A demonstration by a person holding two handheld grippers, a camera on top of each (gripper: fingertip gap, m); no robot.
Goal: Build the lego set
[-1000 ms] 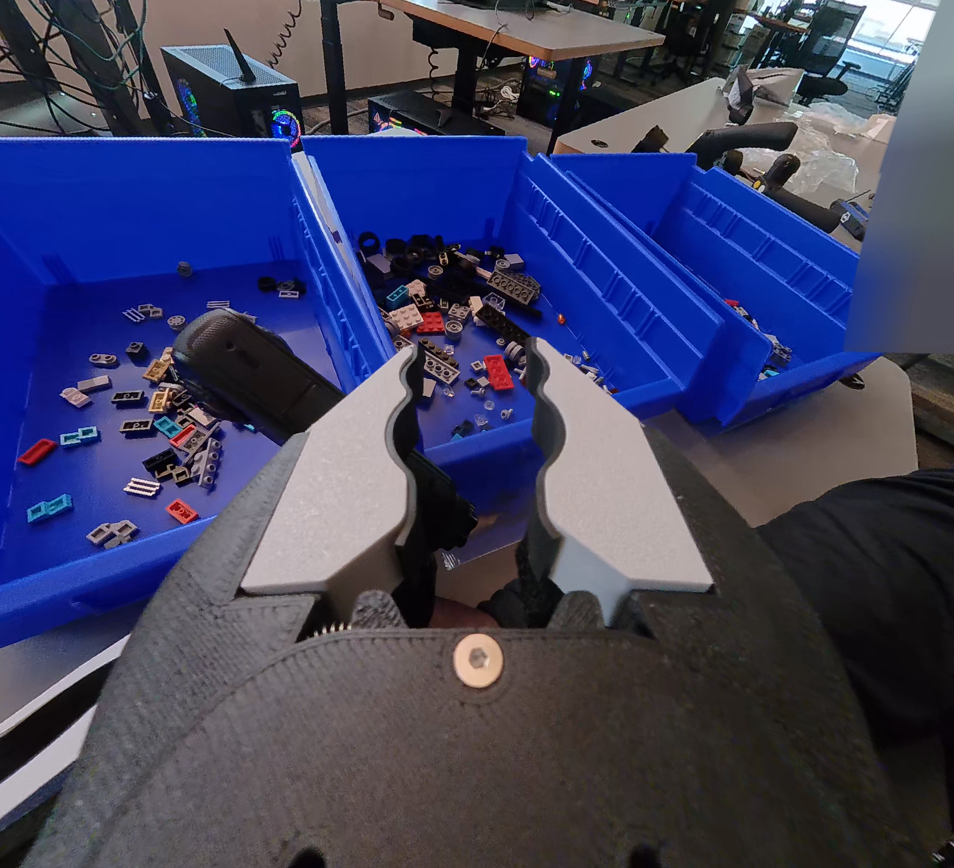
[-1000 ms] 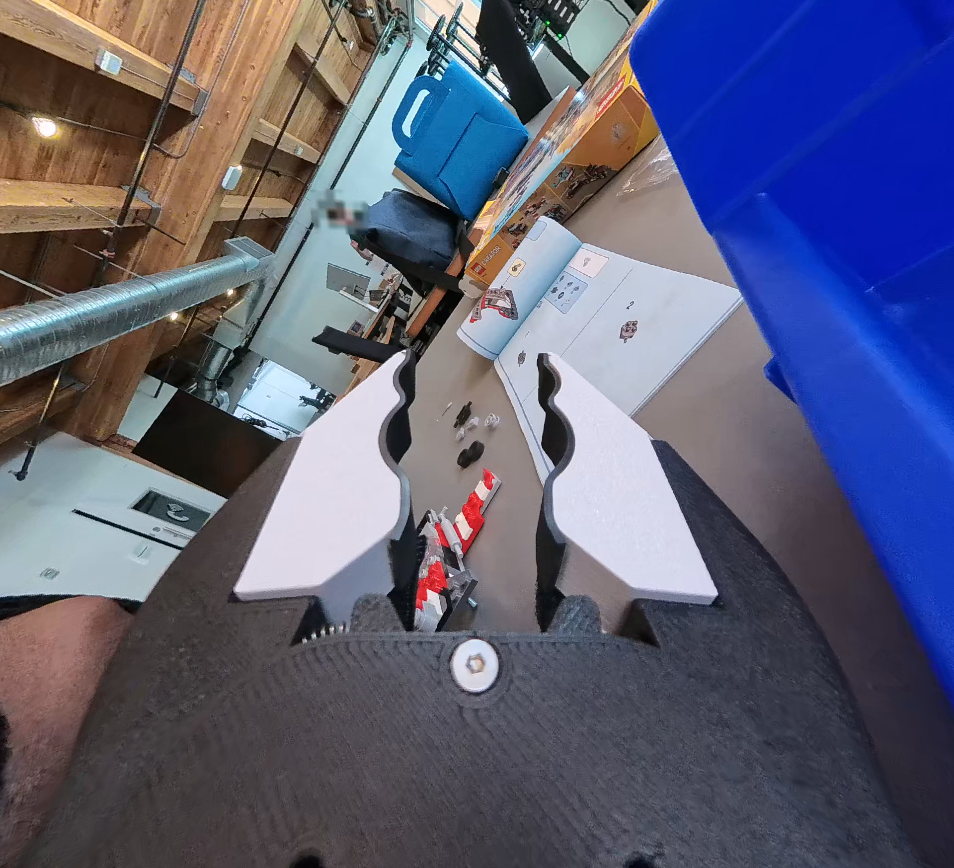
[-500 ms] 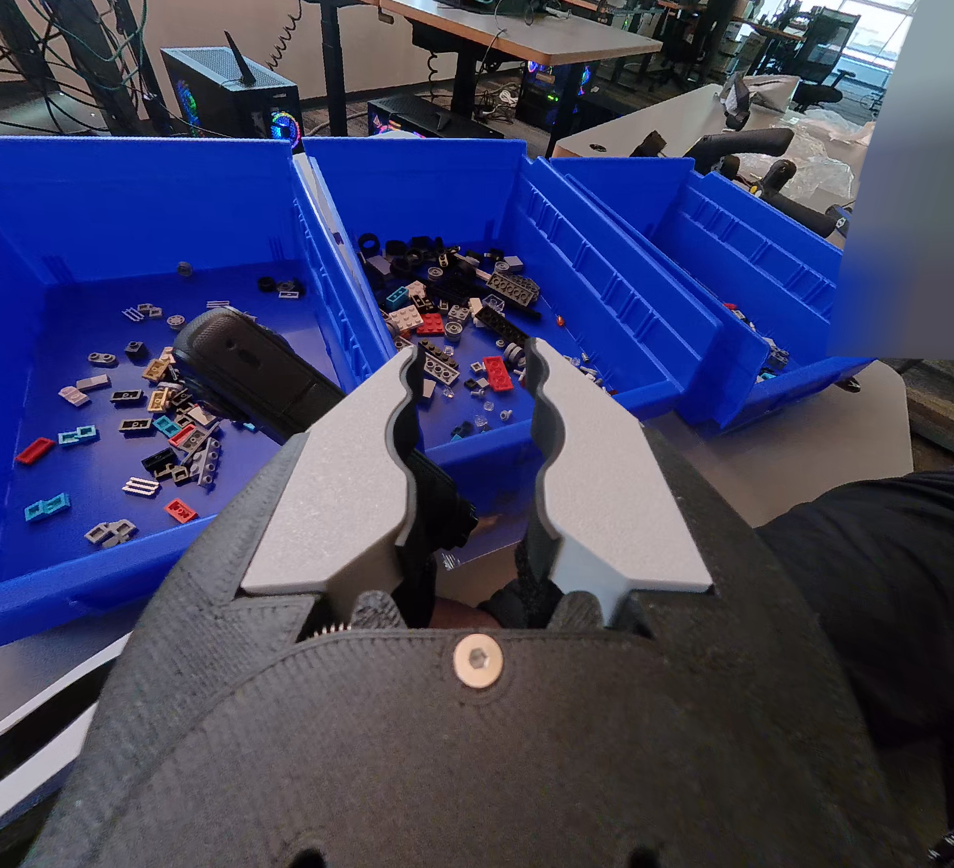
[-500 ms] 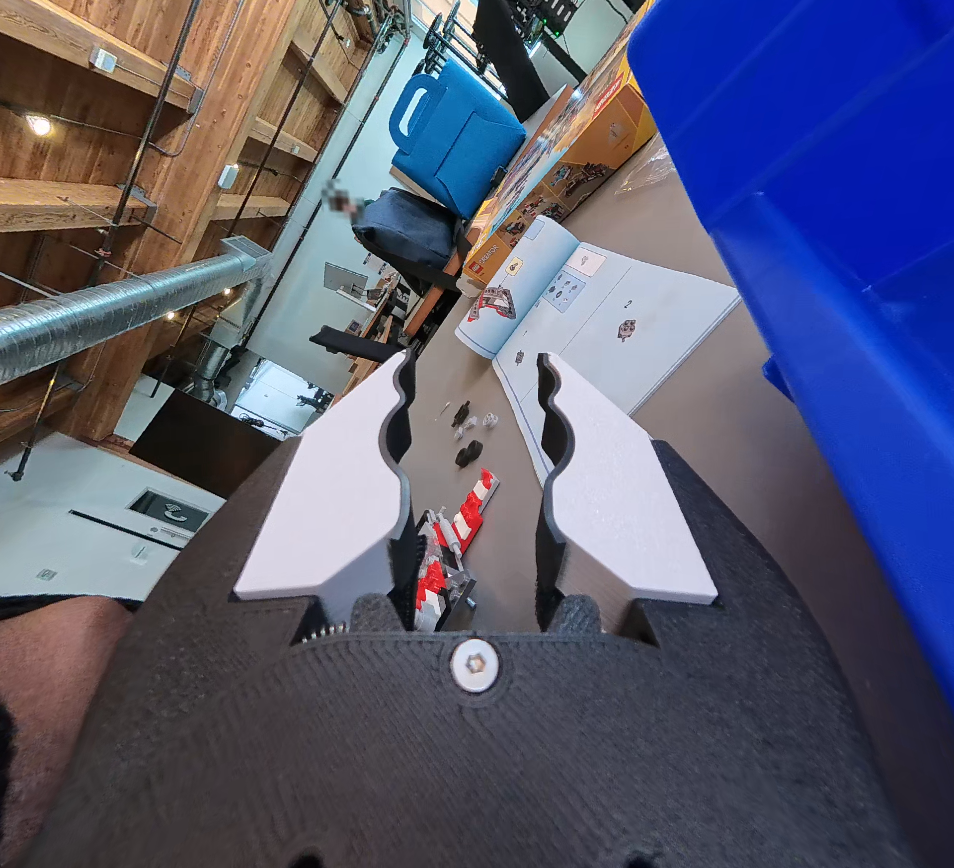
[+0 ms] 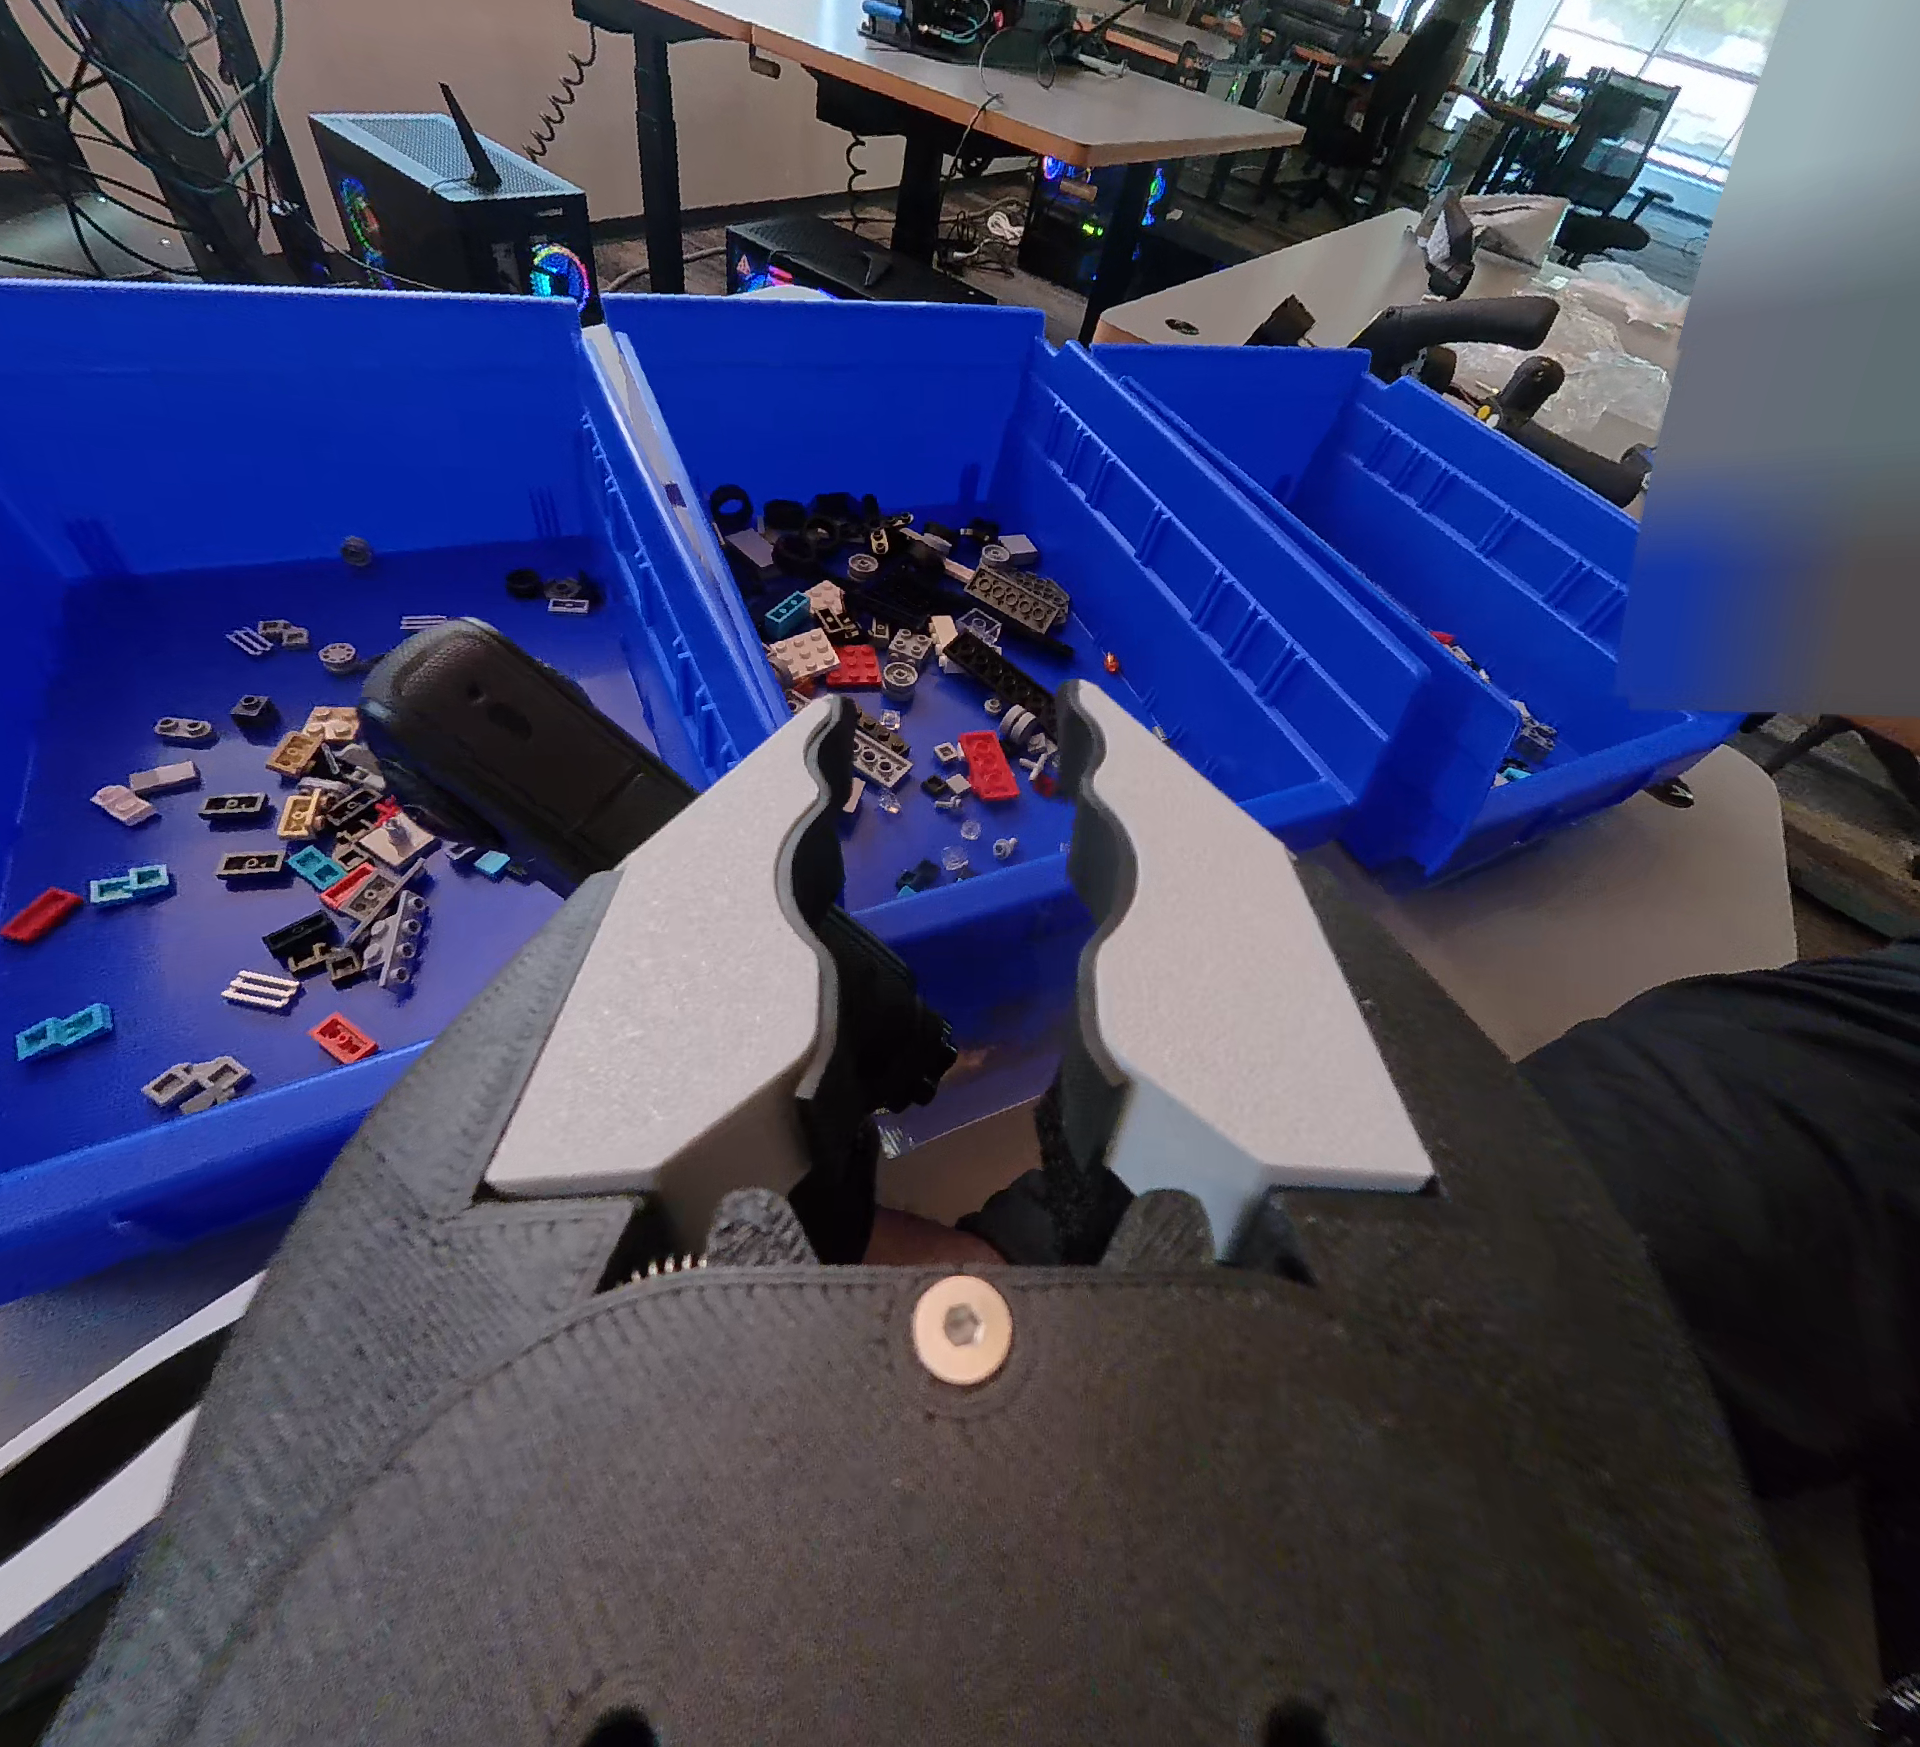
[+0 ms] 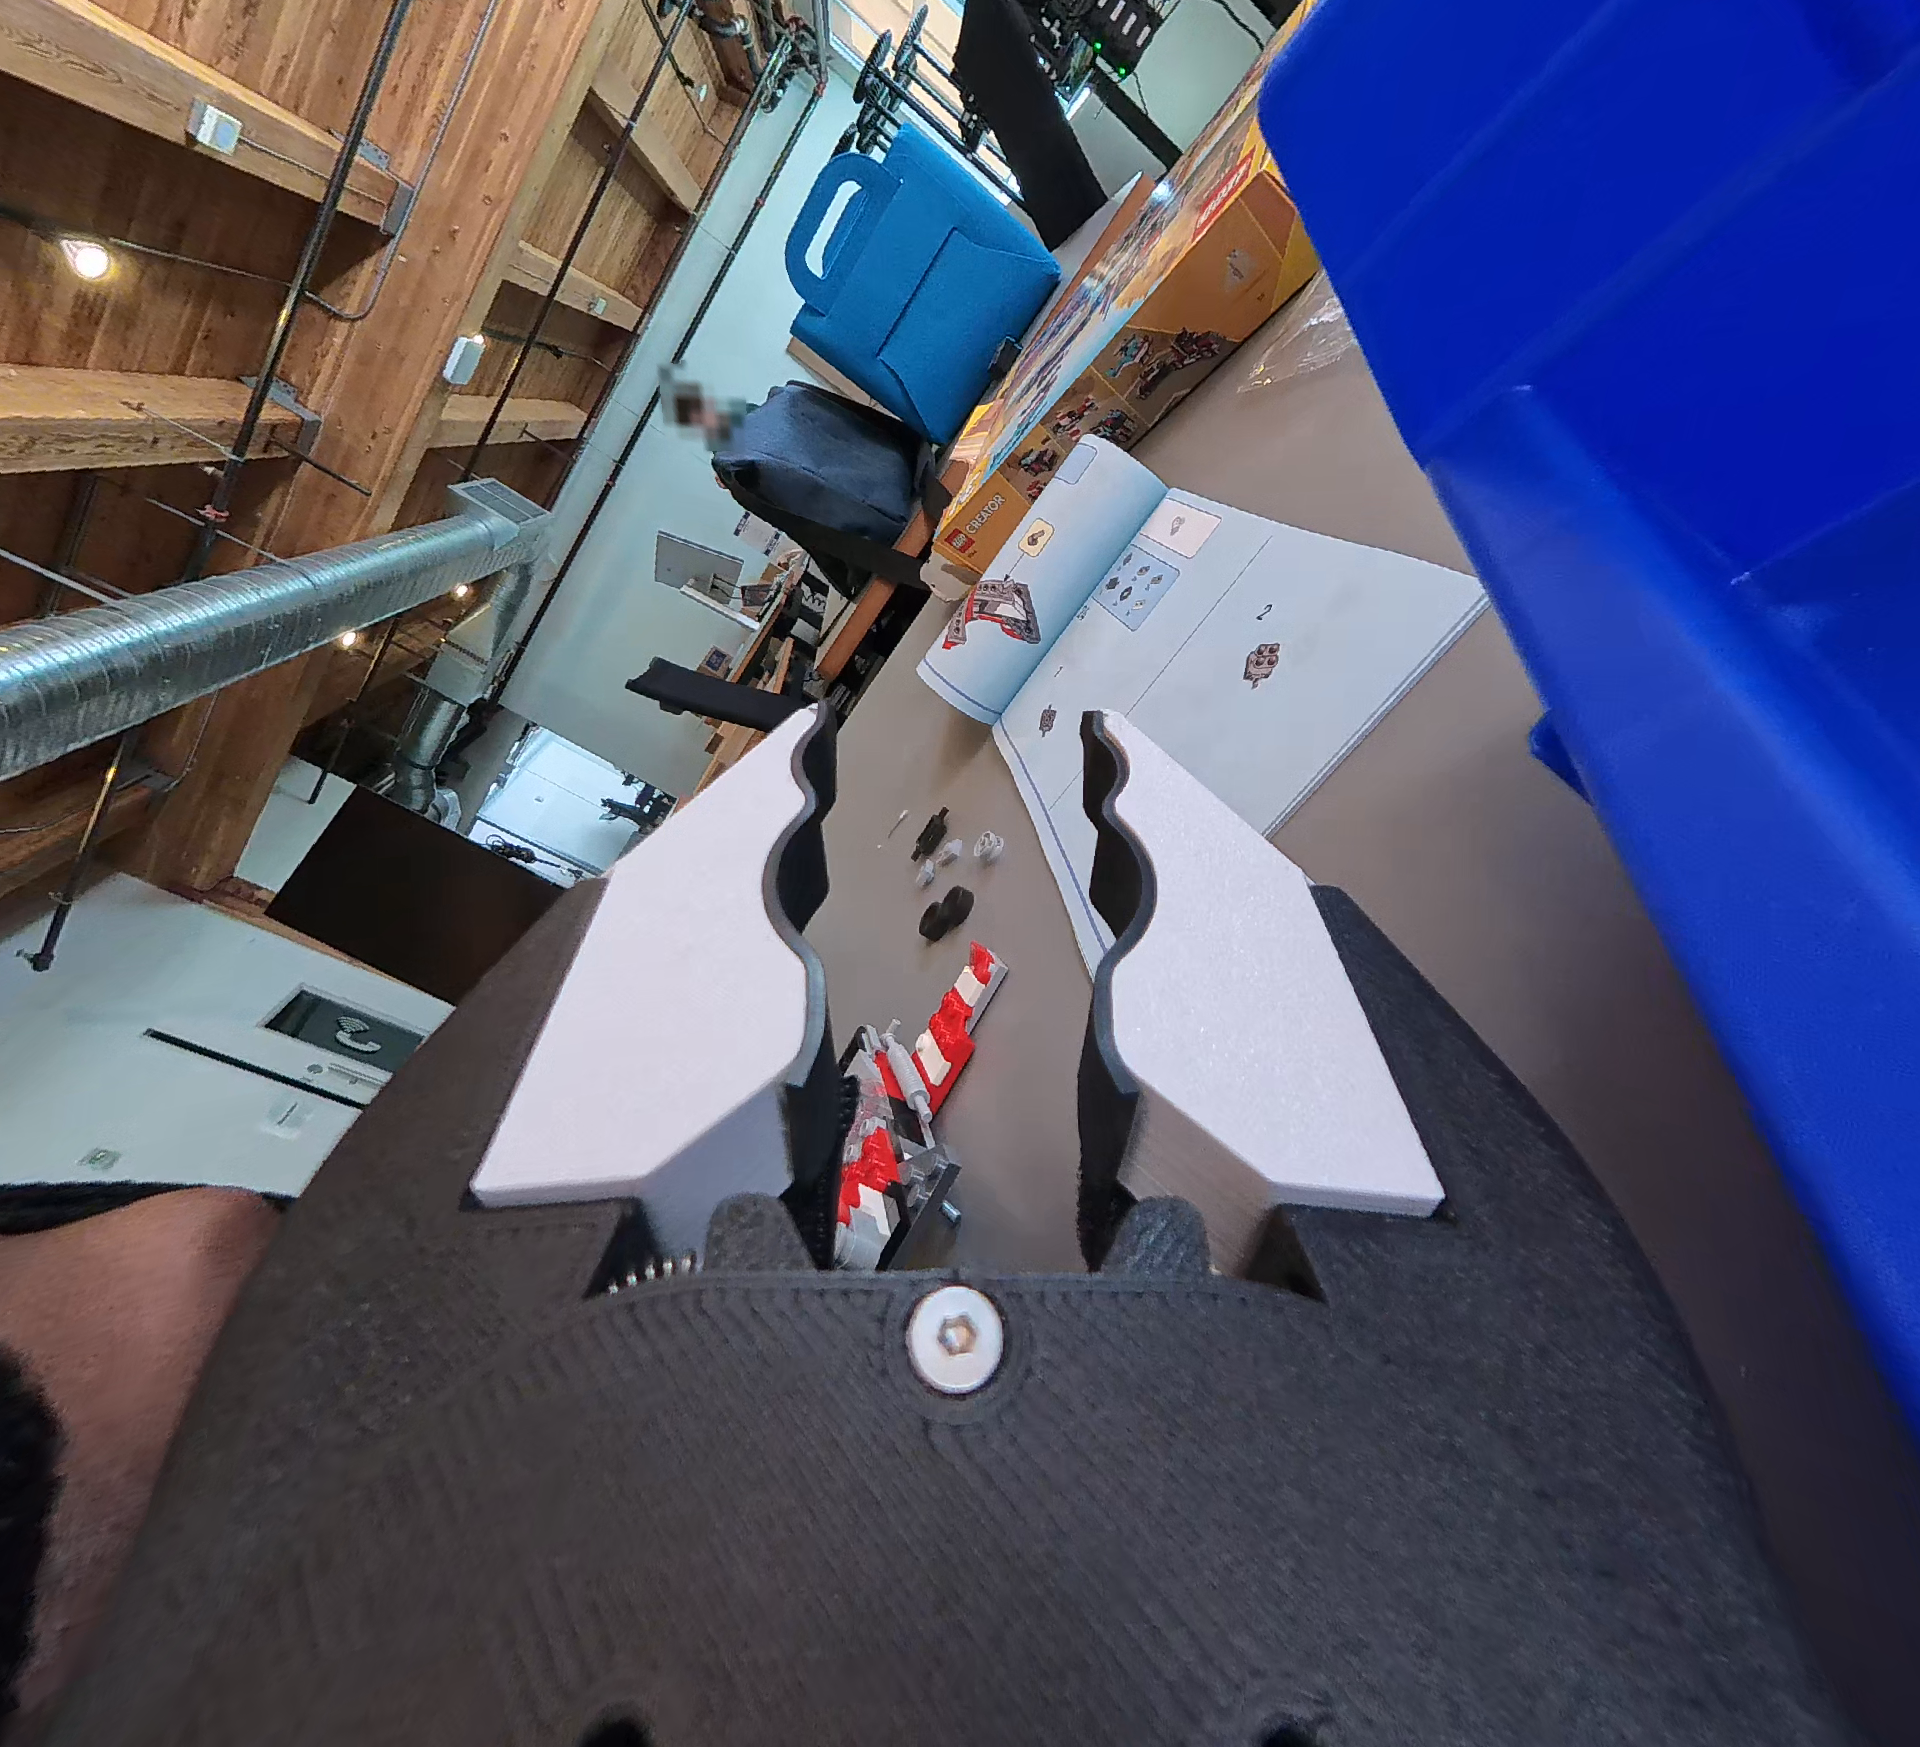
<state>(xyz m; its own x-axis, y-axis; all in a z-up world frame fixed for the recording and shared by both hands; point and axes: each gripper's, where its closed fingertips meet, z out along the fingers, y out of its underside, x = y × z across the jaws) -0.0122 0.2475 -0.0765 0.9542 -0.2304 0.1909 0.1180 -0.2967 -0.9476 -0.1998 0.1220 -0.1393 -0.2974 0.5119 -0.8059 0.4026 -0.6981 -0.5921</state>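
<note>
My left gripper (image 5: 951, 731) hangs over the front of the middle bin (image 5: 1195, 554), jaws parted, holding nothing. Loose bricks (image 5: 935, 658) lie across that bin's floor; more lie in the left bin (image 5: 156, 409). My right gripper (image 6: 956, 736) is likewise parted and empty, held low over the table (image 6: 1455, 918). The red and white model (image 6: 914, 1084) lies on the table between its fingers; contact is unclear from this angle. Beyond it: small dark parts (image 6: 940, 876), then the open booklet (image 6: 1195, 658).
</note>
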